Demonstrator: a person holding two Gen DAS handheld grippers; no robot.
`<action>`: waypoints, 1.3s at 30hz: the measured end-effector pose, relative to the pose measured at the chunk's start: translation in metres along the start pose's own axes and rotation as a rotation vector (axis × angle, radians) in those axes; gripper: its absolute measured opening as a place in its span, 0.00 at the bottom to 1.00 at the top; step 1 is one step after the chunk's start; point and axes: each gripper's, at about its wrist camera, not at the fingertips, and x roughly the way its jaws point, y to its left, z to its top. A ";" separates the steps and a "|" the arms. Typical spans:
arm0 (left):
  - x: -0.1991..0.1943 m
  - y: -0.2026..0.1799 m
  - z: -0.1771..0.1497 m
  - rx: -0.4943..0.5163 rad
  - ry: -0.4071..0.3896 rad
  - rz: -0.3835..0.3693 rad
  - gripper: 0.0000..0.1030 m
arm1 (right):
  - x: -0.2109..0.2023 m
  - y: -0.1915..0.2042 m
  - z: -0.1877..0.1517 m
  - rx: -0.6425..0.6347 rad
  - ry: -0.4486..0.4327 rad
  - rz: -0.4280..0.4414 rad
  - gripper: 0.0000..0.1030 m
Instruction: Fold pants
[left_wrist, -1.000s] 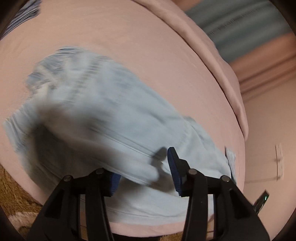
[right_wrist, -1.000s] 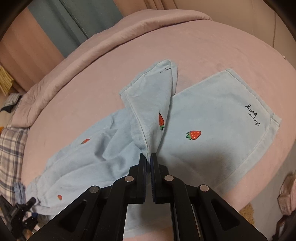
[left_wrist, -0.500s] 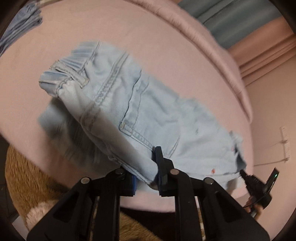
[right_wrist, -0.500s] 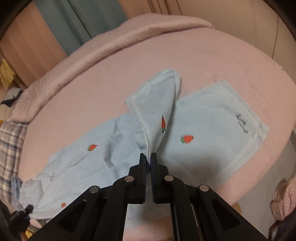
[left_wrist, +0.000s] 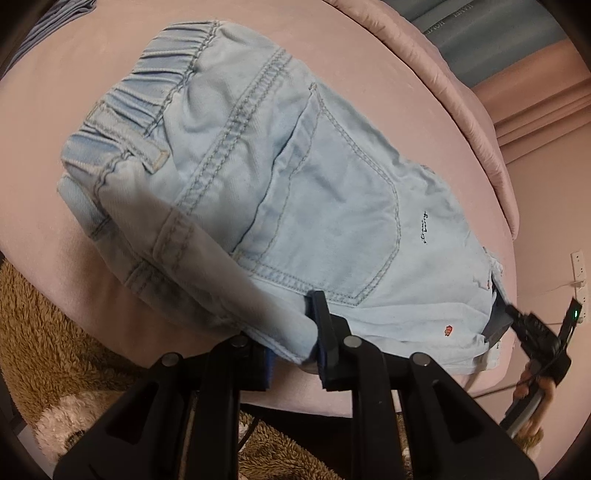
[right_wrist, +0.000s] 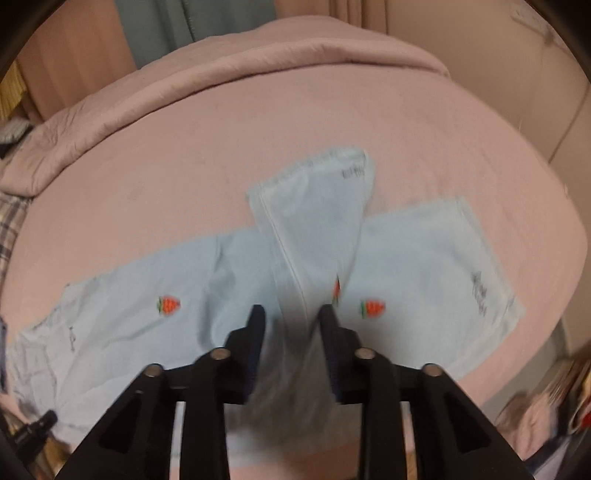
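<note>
Denim: one pants (left_wrist: 295, 192) on bed (right_wrist: 258, 129); left gripper (left_wrist: 295, 332) jaws clamp fold; right gripper (right_wrist: 291, 332) jaws apart.

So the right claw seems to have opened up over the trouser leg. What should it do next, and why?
Probably back the right gripper away. Its jaws stand apart around the raised fold of the pants, so the cloth looks released onto the bed. The left gripper grips the waist end.

Opposite ends, close, sharing pants (left_wrist: 295, 192) (bed)
</note>
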 end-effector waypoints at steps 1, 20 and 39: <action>-0.002 0.004 -0.001 0.000 0.000 -0.001 0.18 | 0.003 0.003 0.006 -0.009 -0.001 0.009 0.32; -0.013 0.024 -0.001 -0.005 0.014 -0.016 0.18 | 0.026 -0.024 0.041 0.110 -0.088 -0.052 0.05; -0.020 0.019 0.004 0.004 0.028 -0.009 0.21 | -0.007 -0.147 -0.078 0.683 -0.099 0.092 0.05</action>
